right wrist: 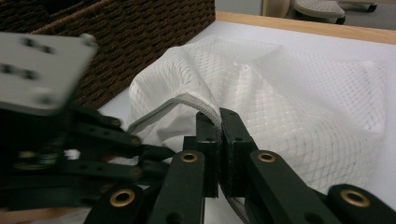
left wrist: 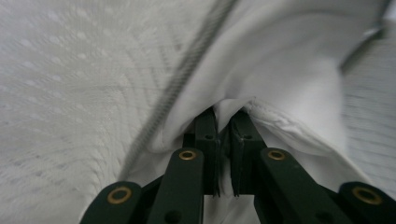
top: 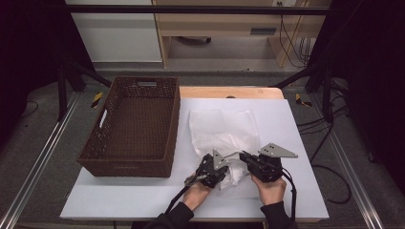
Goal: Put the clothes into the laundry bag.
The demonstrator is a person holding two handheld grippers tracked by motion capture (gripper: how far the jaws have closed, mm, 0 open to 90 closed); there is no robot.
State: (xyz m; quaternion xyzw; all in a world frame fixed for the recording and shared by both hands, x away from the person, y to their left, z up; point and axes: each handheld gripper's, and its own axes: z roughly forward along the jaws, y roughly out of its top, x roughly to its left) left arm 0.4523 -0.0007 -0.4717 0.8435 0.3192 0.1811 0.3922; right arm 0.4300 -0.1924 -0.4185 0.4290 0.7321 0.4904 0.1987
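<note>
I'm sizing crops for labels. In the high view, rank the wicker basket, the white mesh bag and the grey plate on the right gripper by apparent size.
1. Wicker basket, largest.
2. White mesh bag, clearly smaller, partly hidden by both grippers.
3. Grey plate, by far smallest, though it sits nearer the camera.

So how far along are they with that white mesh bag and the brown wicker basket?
Early on. Done: both grippers have a grip, the left gripper and right gripper each shut on the near edge of the white mesh laundry bag. In hand: that edge is lifted and bunched. Left: the bag lies on the white table beside the brown woven wicker basket, whose inside looks bare.
</note>
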